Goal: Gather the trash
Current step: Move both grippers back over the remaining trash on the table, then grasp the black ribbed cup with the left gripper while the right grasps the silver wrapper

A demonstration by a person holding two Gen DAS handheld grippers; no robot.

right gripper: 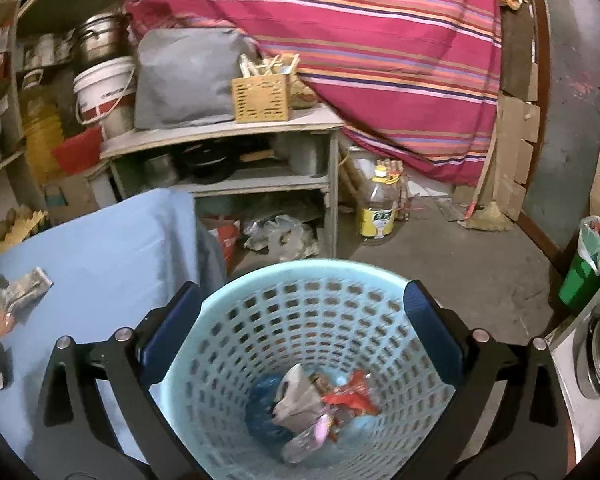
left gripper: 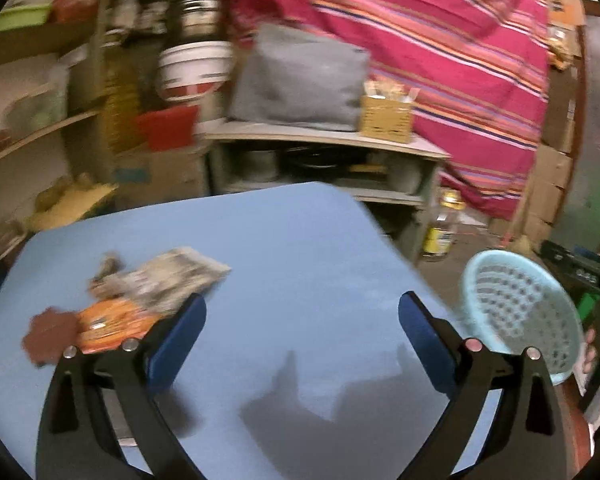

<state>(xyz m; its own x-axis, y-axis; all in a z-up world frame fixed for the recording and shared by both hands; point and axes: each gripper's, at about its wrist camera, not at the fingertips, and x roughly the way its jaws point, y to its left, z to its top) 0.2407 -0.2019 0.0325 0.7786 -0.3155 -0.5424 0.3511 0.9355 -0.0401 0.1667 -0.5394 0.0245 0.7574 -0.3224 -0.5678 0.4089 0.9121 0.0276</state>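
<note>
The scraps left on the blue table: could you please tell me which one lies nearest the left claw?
The orange wrapper, right beside the left claw's left finger. The crumpled newspaper lies farther back, and the brown scrap farther out toward the table's left edge.

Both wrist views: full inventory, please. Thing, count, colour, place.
Perforated plastic basket: 1, light blue, on the floor beside the table, under the right gripper.
Trash in basket: several pieces, red, grey, pink, blue, at its bottom.
Table: 1, blue top.
Crumpled newspaper: 1, grey, on the table's left part.
Snack wrapper: 1, orange, beside the newspaper.
Flat scrap: 1, brown, left of the wrapper.
Oil bottle: 1, clear, yellow label, on the floor.
Left gripper: open, empty, over the table.
Right gripper: open, empty.
</note>
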